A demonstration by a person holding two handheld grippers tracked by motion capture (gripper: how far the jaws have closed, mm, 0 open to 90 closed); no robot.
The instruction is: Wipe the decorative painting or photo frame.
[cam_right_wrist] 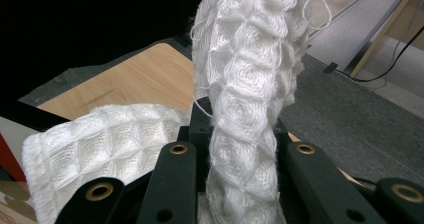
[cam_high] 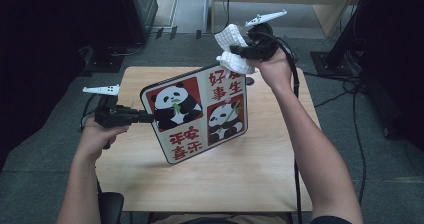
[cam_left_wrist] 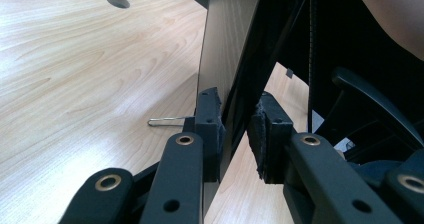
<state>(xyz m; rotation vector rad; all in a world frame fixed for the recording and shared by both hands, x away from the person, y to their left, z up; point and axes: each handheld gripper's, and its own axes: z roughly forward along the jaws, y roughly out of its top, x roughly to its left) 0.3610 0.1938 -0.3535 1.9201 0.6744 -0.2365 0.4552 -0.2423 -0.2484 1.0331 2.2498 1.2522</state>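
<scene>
Here, at the centre of the high view, a flat rounded-square board printed with black-and-white pandas on red panels and red Chinese characters (cam_high: pixel 199 111) stands tilted on one lower edge on the pale wood-grain table (cam_high: pixel 240 179). At left of frame, the left gripper (cam_high: pixel 150 116) clamps the board's left edge; in the left gripper view the thin, smooth, grey-backed board (cam_left_wrist: pixel 227 49) runs up between the two black padded jaws, which stand narrow and pinch it from both sides. A thin metal rod (cam_left_wrist: pixel 167 121) lies on the tabletop just left of the jaws, and a round hole (cam_left_wrist: pixel 118 1) shows at the upper left.

At upper right of the high view, the right gripper (cam_high: pixel 235 49) holds a white waffle-weave cloth (cam_high: pixel 231 49) against the board's top corner. In the right gripper view the thick, quilted, fraying cloth (cam_right_wrist: pixel 245 109) rises bunched between the jaws, which are closed tight on it, while another fold spills to the lower left.
</scene>
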